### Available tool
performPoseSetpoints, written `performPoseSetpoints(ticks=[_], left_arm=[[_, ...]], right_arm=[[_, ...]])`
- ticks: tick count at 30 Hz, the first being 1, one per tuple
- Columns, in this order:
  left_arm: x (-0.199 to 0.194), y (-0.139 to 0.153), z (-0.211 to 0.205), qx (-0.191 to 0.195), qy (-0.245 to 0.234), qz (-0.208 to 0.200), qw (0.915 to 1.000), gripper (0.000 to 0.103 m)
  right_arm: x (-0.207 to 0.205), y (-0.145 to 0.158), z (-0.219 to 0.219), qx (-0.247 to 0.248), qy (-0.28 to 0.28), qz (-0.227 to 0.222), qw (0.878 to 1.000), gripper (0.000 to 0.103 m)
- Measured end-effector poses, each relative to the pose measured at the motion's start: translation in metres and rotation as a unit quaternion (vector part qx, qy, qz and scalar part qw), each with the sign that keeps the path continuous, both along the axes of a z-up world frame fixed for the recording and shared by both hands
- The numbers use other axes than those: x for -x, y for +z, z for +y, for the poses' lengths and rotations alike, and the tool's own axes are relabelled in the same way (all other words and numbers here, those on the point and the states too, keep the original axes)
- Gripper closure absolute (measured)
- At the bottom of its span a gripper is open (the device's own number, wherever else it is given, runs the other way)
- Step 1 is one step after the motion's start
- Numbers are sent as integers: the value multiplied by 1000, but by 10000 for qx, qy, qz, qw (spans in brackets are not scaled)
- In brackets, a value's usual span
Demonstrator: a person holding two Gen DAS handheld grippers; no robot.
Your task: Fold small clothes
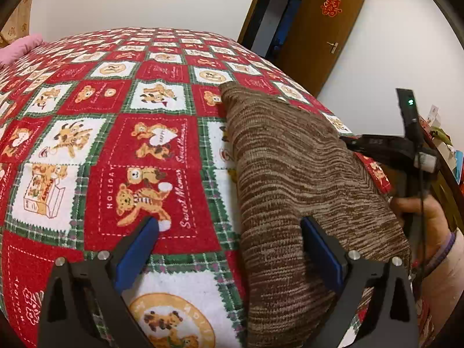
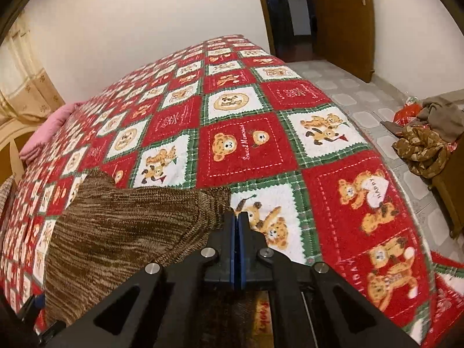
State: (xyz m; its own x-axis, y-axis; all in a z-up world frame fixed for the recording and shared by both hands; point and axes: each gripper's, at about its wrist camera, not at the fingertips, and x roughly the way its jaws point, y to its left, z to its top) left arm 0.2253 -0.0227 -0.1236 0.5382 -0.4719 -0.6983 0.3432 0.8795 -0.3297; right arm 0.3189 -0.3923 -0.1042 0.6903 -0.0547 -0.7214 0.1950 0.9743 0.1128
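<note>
Where the bed meets the wall at the far left of the left wrist view, a pink pillow [image 1: 20,47] is seen, and from there a red, white and green bear-patterned blanket [image 1: 121,150] is spread across the whole mattress. Above the near part of this blanket the left gripper [image 1: 229,226] is held with its jaws spread wide, and nothing is caught between its blue pads [image 1: 139,249]; the left one hangs over a red square, while the right one lies against the surface of a brown knitted garment [image 1: 290,174]. This garment is laid lengthwise on the blanket, right of centre, running from the near edge towards the far side of the bed. Further right, the right gripper [image 2: 238,217] is seen from the side, gripped by a hand [image 1: 426,217] just beside the garment's edge. In the right wrist view its jaws are pressed together; the garment's tapered end lies just left of the tips, touching them, but whether any fabric is pinched between the pads cannot be told. Beyond the bed a brown wooden door [image 1: 322,37] with a red paper emblem stands open, and at the far right of the right wrist view a heap of clothes [image 2: 420,142] rests on a piece of furniture beside the tiled floor [image 2: 362,104].
</note>
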Motion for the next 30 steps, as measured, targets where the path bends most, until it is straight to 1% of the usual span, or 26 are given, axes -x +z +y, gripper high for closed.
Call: performPoseSetpoints(ticks=[1,2,3,4,5,7,9,11,12,13,15,16,17,19,20,22,23,25,27,29,30], left_arm=[[0,0,1,18,5,4,10000,3],[0,0,1,47,9,15,10000,2],[-1,-1,2,56,5,28,10000,2],[0,-1,1,40,6,23,10000,2],[0,0,0,12,8,13,10000,1],[0,0,-2,-36,0,11,10000,0],[1,0,-2,-51,2,5,10000,0],[1,0,-1,-44,2,6,10000,0],[1,0,-1,-29,1,12,10000,0],[1,0,-1,-19,-8,19,10000,0],[1,0,-1,-25,-7,16,10000,0],[1,-1,-1,-31,-9,12,10000,0],[1,-1,-1,-25,-9,12,10000,0],[2,-1,1,-12,-11,18,10000,0],[3,-2,1,-14,-7,18,10000,0],[8,-1,4,-53,9,26,10000,0],[11,-1,4,-88,9,37,10000,0],[18,2,7,-155,-32,39,9999,0],[20,10,14,40,-117,10,9999,2],[11,28,18,398,-140,-90,9991,2],[4,36,16,481,-171,-150,9986,2]], right_arm=[[5,6,-1,105,-148,-21,9998,101],[14,15,1,234,-384,-184,9988,101],[31,27,1,222,-536,-535,9969,100],[45,35,4,117,-563,-801,9951,100],[58,41,10,3,-500,-932,9944,100],[71,43,30,-99,-67,-852,9963,100],[75,35,59,55,517,-623,9967,100],[77,18,82,256,885,-392,9950,100],[76,6,85,292,900,-203,9953,100],[74,-6,84,285,790,8,9965,100],[85,-15,65,-276,578,-244,9976,100],[92,-17,52,-681,419,-239,9965,101],[97,-19,44,-949,342,-263,9946,103],[109,-23,33,-1372,281,-306,9897,103],[114,-25,31,-1446,304,-380,9883,103],[121,-27,34,-1308,364,-534,9893,103],[123,-27,39,-1149,385,-603,9908,103],[121,-26,46,-917,376,-631,9931,103],[123,-24,48,-837,386,-654,9936,103],[122,-25,41,-1017,399,-681,9917,103],[124,-26,39,-1138,402,-694,9903,103]])
